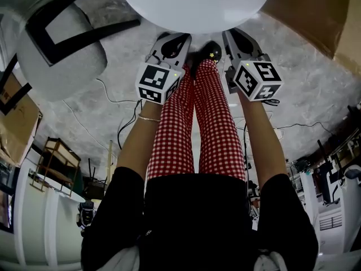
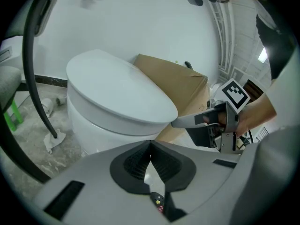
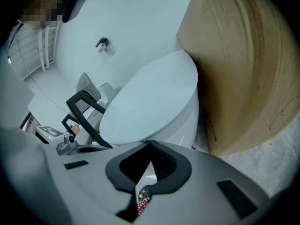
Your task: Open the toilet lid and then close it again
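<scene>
The toilet lid (image 1: 194, 4) is seen down flat at top centre, the left gripper (image 2: 150, 146) and right gripper (image 3: 150, 148) are held clenched and empty just before its rim, and whether it is unopened or already reclosed cannot be told.

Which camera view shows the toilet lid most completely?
The left gripper view: nearly the whole toilet lid shows, lying closed on the bowl. The right gripper view loses its near edge; the head view catches only its front part.

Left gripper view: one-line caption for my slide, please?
Left gripper, jaws shut and empty, faces the closed toilet lid; right gripper near its rim, cardboard box behind.
</scene>
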A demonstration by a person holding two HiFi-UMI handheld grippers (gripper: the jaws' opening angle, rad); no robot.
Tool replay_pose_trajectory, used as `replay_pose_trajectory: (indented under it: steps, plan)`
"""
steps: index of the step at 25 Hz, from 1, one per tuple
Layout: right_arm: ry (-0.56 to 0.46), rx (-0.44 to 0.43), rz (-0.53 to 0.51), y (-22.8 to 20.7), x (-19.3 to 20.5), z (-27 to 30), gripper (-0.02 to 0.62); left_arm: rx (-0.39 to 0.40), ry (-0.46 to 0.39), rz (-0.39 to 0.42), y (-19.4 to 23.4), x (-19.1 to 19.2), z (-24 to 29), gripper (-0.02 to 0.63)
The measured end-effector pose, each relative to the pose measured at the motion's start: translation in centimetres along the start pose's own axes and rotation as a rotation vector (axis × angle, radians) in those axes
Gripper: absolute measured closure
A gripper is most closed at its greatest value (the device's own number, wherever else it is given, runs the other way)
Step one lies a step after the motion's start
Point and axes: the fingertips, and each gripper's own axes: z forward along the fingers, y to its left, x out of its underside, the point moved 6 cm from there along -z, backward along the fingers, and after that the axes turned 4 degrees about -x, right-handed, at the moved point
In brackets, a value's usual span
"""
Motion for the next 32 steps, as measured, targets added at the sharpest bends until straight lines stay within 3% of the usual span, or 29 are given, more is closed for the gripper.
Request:
replay_pose_trajectory:
  steps: [7, 32]
  plan:
    - [-0.078, 0.0, 0.071, 0.5, -0.1, -1.6, 0.575, -0.003, -0.008, 0.016, -0.5, -0.3, -0.6, 0.603]
    - [-0.173, -0.108, -0.022, 4.1, -3.7, -5.0, 0.575, 0.003, -0.063, 0.068, -3.9, -4.0, -2.8, 0.603]
